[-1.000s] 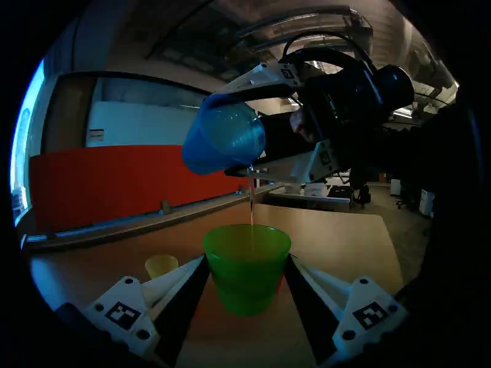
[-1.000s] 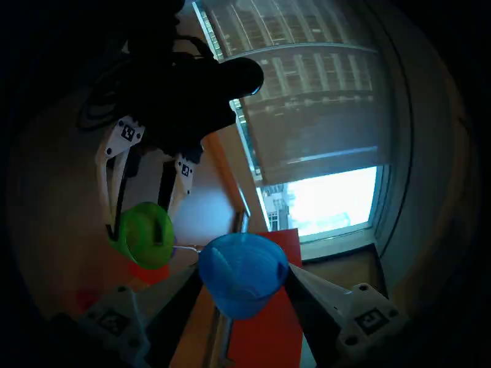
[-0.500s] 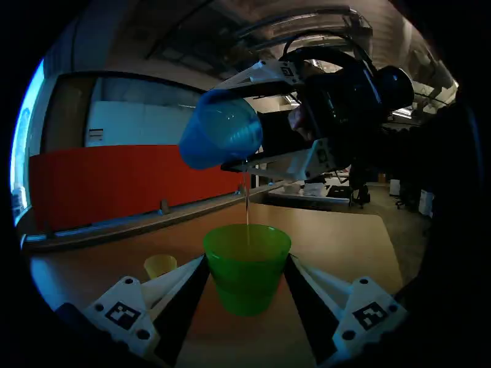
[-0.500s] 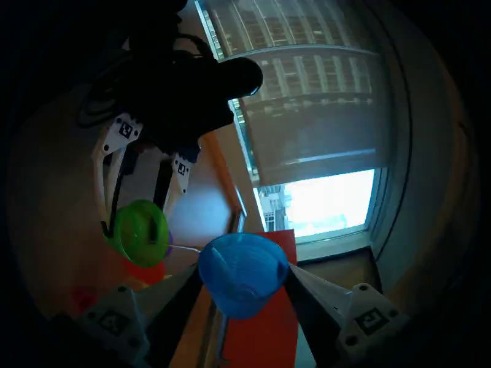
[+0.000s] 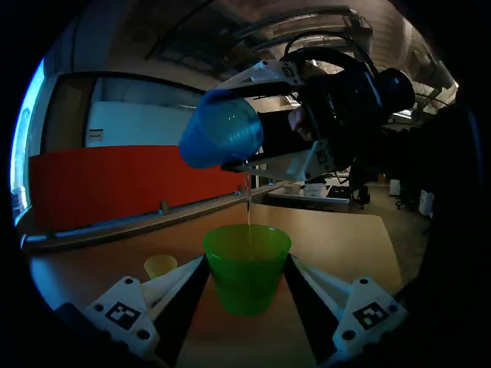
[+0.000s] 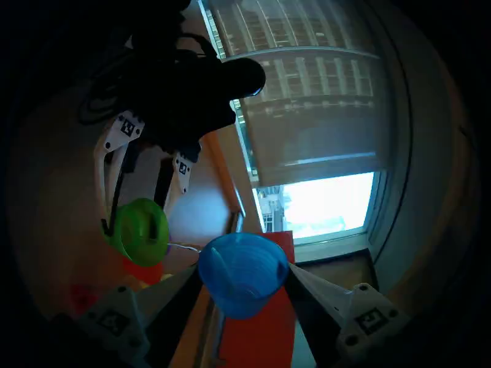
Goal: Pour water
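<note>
Left gripper view: left tool [image 5: 245,260] is closed onto a green cup [image 5: 245,285], one finger pressing each side of the cup wall, cup upright with its mouth open upward. Above it, the right tool [image 5: 221,129] clamps a blue cup [image 5: 212,138] between its two fingers; the blue cup is tilted steeply, mouth facing toward the camera and down. A thin water stream [image 5: 248,199] falls from the lower lip of the blue cup straight into the mouth of the green cup. The blue cup sits directly above the green one, well apart from it, joined by the stream alone. A wooden surface [image 5: 344,239] lies under and behind the green cup; cannot tell whether the cup base touches it. A small yellow cup [image 5: 160,265] stands on the surface just beside the near finger of the left tool, on the view's left. A red panel [image 5: 116,181] runs along the far edge. Right gripper view: the blue cup is seen from its open end, gripped on both sides, with the green cup beyond its rim and a bright window [image 6: 325,205] farther off. Lighting dim; water level in either cup not readable.
</note>
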`<state>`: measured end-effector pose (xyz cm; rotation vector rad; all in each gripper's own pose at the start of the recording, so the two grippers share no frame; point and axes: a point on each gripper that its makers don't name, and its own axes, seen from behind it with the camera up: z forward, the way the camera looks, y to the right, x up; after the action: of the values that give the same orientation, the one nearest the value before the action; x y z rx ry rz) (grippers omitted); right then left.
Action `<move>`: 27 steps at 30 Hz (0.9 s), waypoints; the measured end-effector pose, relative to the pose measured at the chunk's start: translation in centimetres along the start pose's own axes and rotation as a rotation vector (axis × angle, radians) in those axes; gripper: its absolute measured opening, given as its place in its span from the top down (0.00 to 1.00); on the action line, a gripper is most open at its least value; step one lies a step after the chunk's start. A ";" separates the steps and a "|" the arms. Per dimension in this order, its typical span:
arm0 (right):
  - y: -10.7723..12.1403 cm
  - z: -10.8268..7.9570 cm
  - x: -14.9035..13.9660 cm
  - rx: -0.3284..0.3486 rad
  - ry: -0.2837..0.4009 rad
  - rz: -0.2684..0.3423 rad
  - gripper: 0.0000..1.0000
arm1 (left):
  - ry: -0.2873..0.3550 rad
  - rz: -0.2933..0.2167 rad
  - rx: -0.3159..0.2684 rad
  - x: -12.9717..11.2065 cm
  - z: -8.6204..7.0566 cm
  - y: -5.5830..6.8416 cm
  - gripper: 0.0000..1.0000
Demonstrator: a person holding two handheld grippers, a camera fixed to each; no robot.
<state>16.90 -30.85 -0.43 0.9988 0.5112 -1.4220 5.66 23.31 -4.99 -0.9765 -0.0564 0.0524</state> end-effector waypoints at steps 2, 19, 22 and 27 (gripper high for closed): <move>0.1 0.0 0.1 -0.001 0.000 -0.002 0.10 | 0.000 0.001 0.000 0.0 0.0 0.0 0.17; 0.4 -0.2 0.4 -0.011 0.003 -0.026 0.10 | 0.004 0.000 0.002 0.0 0.0 -0.1 0.17; 0.3 -0.1 0.5 -0.008 0.003 -0.034 0.10 | 0.005 -0.002 0.003 0.1 -0.1 -0.2 0.17; 0.3 -0.1 0.5 -0.006 0.002 -0.047 0.10 | 0.006 0.000 0.007 0.1 -0.1 -0.2 0.17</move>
<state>17.26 -31.09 -0.82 0.9896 0.5435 -1.4609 5.75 23.07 -4.85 -0.9700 -0.0505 0.0500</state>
